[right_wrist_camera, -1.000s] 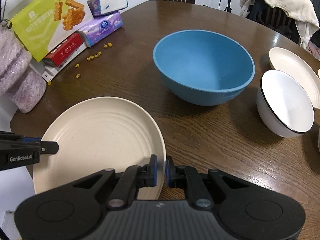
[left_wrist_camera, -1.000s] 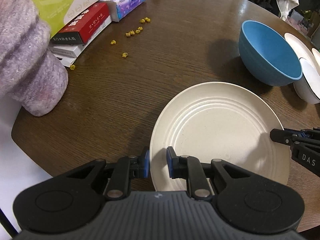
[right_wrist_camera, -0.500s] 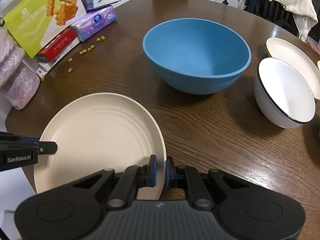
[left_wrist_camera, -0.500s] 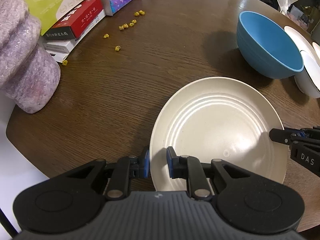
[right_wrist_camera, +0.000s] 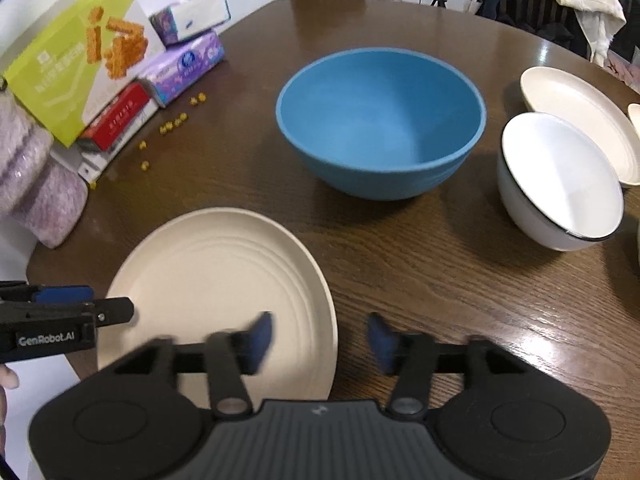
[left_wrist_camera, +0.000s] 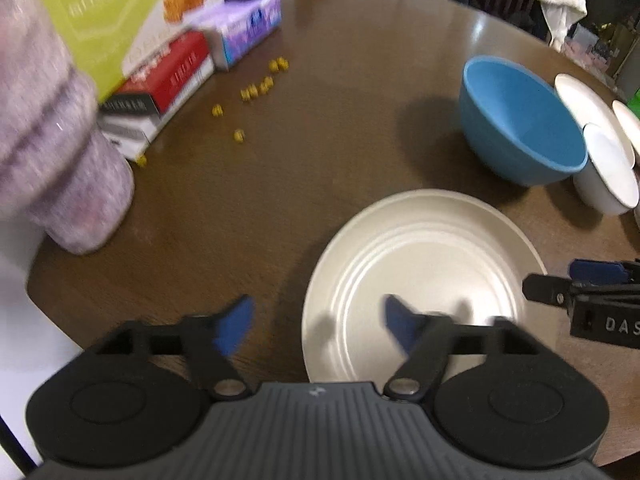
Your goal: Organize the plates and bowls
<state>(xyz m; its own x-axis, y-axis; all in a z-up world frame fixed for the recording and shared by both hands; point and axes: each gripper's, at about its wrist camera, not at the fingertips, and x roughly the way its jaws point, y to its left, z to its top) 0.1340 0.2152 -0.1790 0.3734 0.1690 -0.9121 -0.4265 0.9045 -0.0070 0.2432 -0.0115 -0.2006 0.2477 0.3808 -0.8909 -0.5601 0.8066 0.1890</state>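
Now | left gripper (left_wrist_camera: 316,320), right gripper (right_wrist_camera: 318,336) angled down, jaws opening | plate (left_wrist_camera: 424,264) rim between, unpressed

"GenRobot.AI" on left tongs (right_wrist_camera: 90,304); "DAS" on right tongs (left_wrist_camera: 560,280)

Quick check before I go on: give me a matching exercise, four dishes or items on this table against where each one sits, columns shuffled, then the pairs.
Things:
1. blue bowl
2. white bowl
3. ringed cream plate
4. yellow crumbs

Places:
A. near table edge, its rim between both opening tongs
B. beside the boxes on the left
C. table centre
D. right of the blue bowl, in front of another cream plate

Pairs: 1-C, 2-D, 3-A, 4-B
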